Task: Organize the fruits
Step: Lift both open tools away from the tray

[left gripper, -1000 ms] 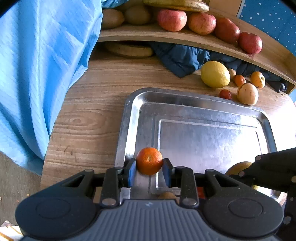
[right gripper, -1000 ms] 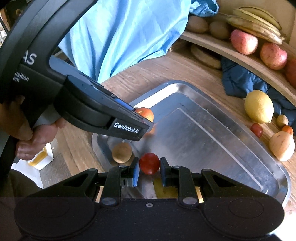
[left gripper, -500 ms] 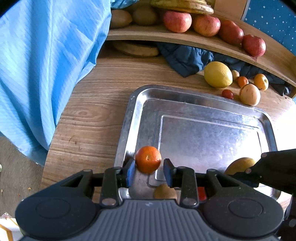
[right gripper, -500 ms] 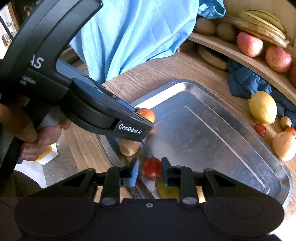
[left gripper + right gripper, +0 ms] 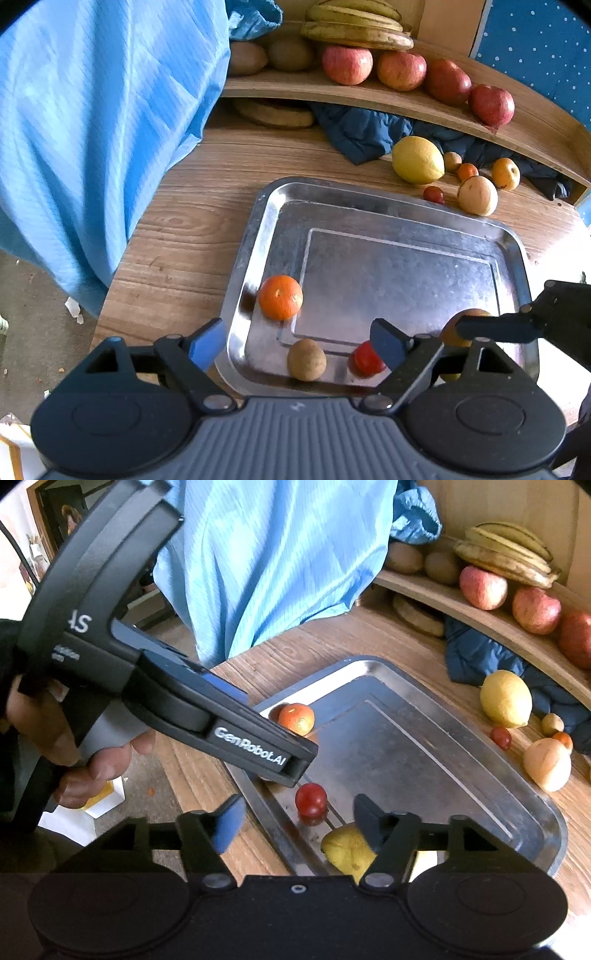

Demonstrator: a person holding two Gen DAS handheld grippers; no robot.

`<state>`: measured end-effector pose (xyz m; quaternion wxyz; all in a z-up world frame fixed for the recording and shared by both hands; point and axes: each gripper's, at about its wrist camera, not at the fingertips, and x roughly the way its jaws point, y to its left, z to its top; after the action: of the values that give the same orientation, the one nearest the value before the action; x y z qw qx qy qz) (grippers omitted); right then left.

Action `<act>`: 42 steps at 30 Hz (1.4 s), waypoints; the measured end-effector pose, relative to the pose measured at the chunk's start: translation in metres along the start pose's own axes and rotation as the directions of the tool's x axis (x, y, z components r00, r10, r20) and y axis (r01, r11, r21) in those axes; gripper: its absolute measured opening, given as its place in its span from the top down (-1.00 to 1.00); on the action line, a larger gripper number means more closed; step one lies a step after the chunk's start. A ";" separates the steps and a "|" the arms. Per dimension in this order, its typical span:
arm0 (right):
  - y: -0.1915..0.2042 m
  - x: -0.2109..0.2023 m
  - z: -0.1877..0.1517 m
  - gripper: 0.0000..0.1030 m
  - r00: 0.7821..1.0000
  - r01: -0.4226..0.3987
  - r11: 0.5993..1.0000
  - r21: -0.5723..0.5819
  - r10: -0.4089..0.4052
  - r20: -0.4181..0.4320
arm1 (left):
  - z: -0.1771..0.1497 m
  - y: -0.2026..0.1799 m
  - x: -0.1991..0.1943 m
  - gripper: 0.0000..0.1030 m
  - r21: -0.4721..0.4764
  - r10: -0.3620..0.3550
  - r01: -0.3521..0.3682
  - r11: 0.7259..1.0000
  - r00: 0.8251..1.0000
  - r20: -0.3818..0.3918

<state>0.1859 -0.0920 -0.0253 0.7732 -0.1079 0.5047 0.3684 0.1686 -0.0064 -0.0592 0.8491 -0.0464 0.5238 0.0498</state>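
A steel tray (image 5: 509, 236) lies on the wooden table. In it sit an orange tangerine (image 5: 280, 297), a small brown fruit (image 5: 306, 360), a red cherry tomato (image 5: 365, 360) and a yellow pear (image 5: 347, 851). My left gripper (image 5: 295, 343) is open above the tray's near edge, apart from the tangerine. My right gripper (image 5: 291, 819) is open, with the cherry tomato (image 5: 311, 800) lying free on the tray (image 5: 532, 812) between its jaws. The tangerine (image 5: 296, 719) also shows in the right wrist view, partly behind the left gripper's body (image 5: 236, 731).
Loose fruit lies beyond the tray: a lemon (image 5: 417, 159), a pale round fruit (image 5: 477, 195), a second cherry tomato (image 5: 433, 194) and small oranges. A shelf (image 5: 406, 99) holds apples and bananas. A blue cloth (image 5: 103, 122) hangs at the left. A dark cloth (image 5: 362, 129) lies under the shelf.
Both grippers have opened and pulled back. The tangerine left the left gripper and the cherry tomato left the right one; both now rest on the tray.
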 end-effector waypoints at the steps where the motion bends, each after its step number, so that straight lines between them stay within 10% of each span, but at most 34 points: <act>1: -0.001 -0.003 -0.002 -0.47 1.000 0.000 1.000 0.002 0.000 0.006 | -0.001 0.000 -0.002 -0.73 -0.002 0.004 -0.004 1.000 1.000 0.001; 21: -0.030 -0.044 -0.045 -0.98 0.993 0.113 0.985 0.128 -0.114 -0.001 | -0.022 -0.028 -0.025 -0.99 0.159 0.058 -0.041 0.986 0.994 -0.098; 42: -0.070 -0.049 -0.048 -0.99 0.968 0.246 0.925 0.290 -0.250 -0.025 | 0.024 -0.047 -0.004 -0.99 0.272 0.025 -0.002 0.962 0.996 -0.080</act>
<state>0.1893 -0.1897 -0.0202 0.8242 -0.0538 0.5308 0.1900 0.1942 -0.0498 -0.0434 0.8247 0.0722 0.5606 -0.0189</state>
